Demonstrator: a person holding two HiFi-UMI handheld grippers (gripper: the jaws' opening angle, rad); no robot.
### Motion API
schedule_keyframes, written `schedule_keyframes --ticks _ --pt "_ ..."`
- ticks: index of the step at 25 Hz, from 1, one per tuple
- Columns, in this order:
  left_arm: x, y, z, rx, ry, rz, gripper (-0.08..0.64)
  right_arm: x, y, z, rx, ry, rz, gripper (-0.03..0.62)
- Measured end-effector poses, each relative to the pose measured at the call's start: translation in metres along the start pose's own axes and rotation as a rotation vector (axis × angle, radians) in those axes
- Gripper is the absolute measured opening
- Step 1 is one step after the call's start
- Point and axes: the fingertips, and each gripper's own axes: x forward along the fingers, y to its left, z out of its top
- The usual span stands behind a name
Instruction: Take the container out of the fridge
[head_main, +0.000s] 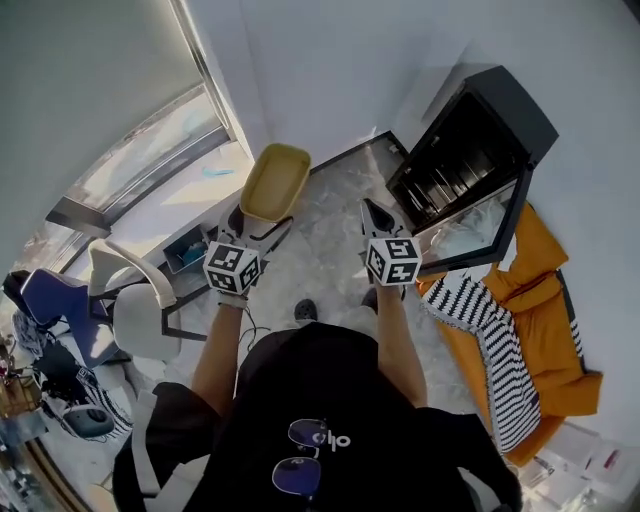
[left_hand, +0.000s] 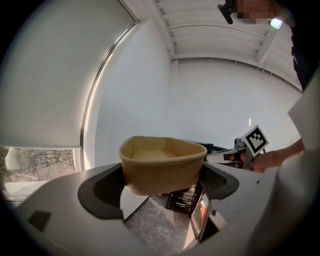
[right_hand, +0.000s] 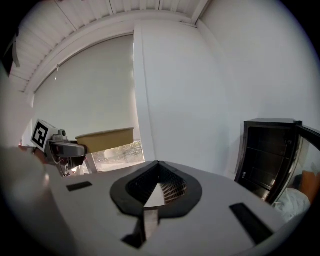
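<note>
My left gripper (head_main: 266, 213) is shut on the near end of a tan, empty container (head_main: 276, 180), which it holds level above the marbled floor. In the left gripper view the container (left_hand: 162, 167) sits between the jaws of the left gripper (left_hand: 162, 186), pads against its sides. To the right, my right gripper (head_main: 376, 212) holds nothing; its jaws meet at the tip, and the right gripper (right_hand: 158, 170) is shut. The black fridge (head_main: 470, 150) stands at the upper right, its door (head_main: 485, 232) swung open and its dark shelves showing; the fridge (right_hand: 266, 155) lies to the right of the right gripper.
An orange cushion (head_main: 545, 300) with a striped cloth (head_main: 480, 320) lies beside the fridge door. White and blue chairs (head_main: 130, 305) and a low shelf stand at the left by the window (head_main: 150, 150). A white wall rises straight ahead.
</note>
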Motion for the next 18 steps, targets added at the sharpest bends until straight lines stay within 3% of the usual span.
schedule_keyframes --ticks 18 --pt "-0.021 0.025 0.006 -0.039 -0.045 0.066 0.480 0.023 0.028 0.005 -0.046 0.014 0.089 0.008"
